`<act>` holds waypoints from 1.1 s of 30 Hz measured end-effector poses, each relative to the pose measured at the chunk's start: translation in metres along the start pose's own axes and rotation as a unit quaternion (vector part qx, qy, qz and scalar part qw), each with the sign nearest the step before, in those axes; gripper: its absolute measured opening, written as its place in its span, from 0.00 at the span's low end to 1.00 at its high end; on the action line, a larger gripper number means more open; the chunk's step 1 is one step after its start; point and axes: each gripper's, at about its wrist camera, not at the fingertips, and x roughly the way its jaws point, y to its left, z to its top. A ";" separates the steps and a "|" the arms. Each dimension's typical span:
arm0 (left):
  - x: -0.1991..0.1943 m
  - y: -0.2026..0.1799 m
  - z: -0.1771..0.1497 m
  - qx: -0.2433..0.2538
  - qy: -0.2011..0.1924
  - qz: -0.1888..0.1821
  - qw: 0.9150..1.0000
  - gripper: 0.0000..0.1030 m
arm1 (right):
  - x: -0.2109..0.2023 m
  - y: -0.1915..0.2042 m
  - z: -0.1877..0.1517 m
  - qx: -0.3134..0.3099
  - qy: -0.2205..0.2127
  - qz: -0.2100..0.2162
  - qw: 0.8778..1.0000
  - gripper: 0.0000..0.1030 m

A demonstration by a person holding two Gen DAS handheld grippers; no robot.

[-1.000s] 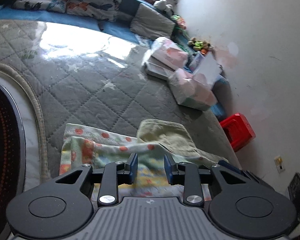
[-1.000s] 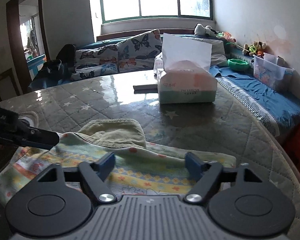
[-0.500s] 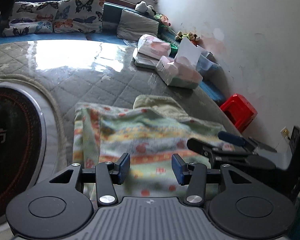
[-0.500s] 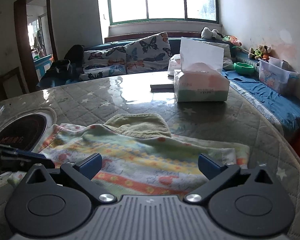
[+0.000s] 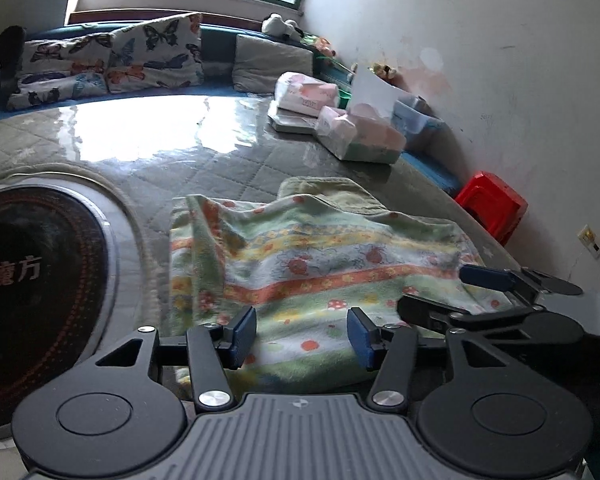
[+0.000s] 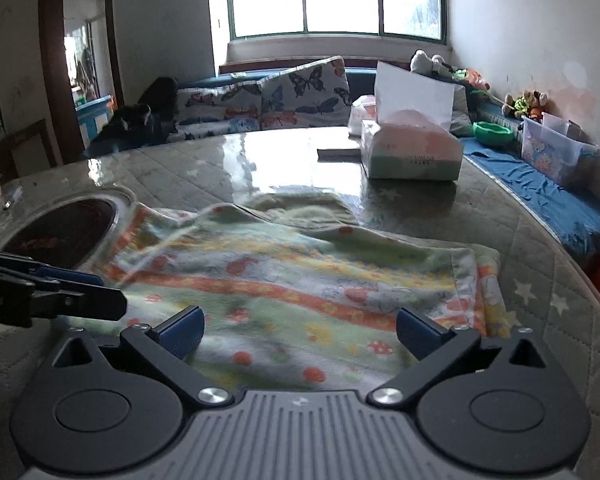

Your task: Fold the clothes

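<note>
A striped, colourful patterned cloth (image 5: 312,268) lies folded on the quilted grey table (image 5: 204,168), with a plain pale green cloth (image 5: 332,192) partly under its far edge. Both also show in the right wrist view, the patterned cloth (image 6: 300,280) and the green one (image 6: 304,212). My left gripper (image 5: 302,334) is open and empty above the cloth's near edge. My right gripper (image 6: 300,330) is open and empty over the cloth's near side; it shows in the left wrist view (image 5: 460,292) at the cloth's right corner.
A round black cooktop (image 5: 24,276) is set into the table at the left. Tissue packs (image 5: 360,136) and a flat tray stand at the far right of the table. A red stool (image 5: 496,208) stands by the wall. A cushioned bench (image 6: 268,100) runs under the window.
Both grippers have drawn back and up from the cloth. The left jaws have opened wider and let it go. The cloth now lies spread flat, more of it in view.
</note>
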 end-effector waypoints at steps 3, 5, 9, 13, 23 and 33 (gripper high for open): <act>-0.002 0.007 -0.001 -0.015 -0.004 0.004 1.000 0.52 | 0.001 0.007 0.000 -0.002 -0.002 0.010 1.000 1.00; -0.004 0.011 -0.001 -0.019 -0.006 0.008 1.000 0.52 | 0.005 0.014 -0.003 -0.009 0.006 0.014 1.000 1.00; -0.007 0.014 -0.003 -0.027 -0.010 0.012 1.000 0.53 | 0.002 0.024 -0.007 -0.039 0.007 0.006 0.999 1.00; -0.006 0.015 -0.006 -0.027 -0.011 0.013 0.999 0.53 | -0.004 0.031 -0.011 -0.059 0.005 0.002 0.998 1.00; -0.015 0.012 -0.009 -0.034 -0.015 0.015 0.999 0.63 | -0.024 0.021 -0.017 -0.038 -0.002 0.016 0.999 1.00; -0.029 0.019 -0.015 -0.045 -0.016 0.038 0.998 0.73 | -0.017 0.039 -0.020 -0.060 0.010 0.050 0.997 1.00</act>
